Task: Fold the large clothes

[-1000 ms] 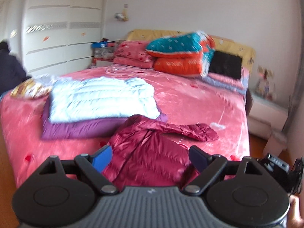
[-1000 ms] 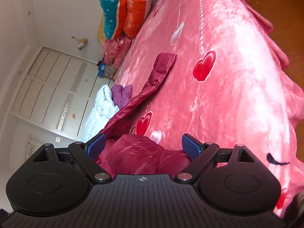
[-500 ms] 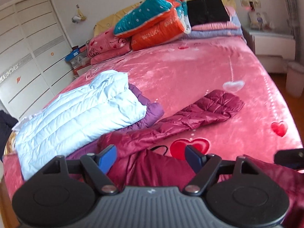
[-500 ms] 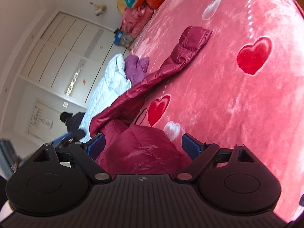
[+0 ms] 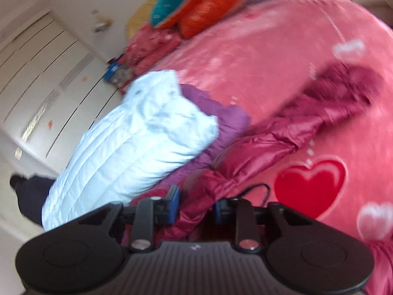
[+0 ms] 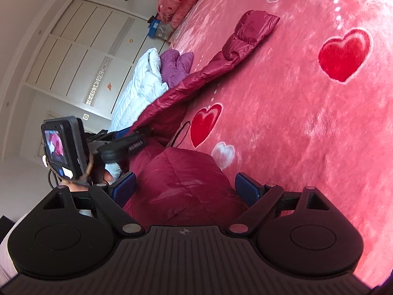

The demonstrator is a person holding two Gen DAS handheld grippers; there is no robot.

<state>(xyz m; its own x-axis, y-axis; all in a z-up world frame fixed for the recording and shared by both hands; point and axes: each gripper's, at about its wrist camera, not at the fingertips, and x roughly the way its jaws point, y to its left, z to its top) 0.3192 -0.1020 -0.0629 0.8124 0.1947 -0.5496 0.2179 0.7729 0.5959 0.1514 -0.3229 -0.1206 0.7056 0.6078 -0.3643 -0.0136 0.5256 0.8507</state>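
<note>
So, far left lies a light blue coat (image 5: 137, 135) on top of a purple coat (image 5: 221, 120), both on the pink bed (image 5: 258, 56). Next to them the dark red coat (image 5: 270, 142) is spread on the bed, sleeve reaching twd the pillows (image 5: 194, 5). The left claw (image 5: 195, 204) is closing, w/ red coat cloth between its jaws. The right claw (image 6: 185, 188) is wide open, w/ red coat between its jaws.
</note>
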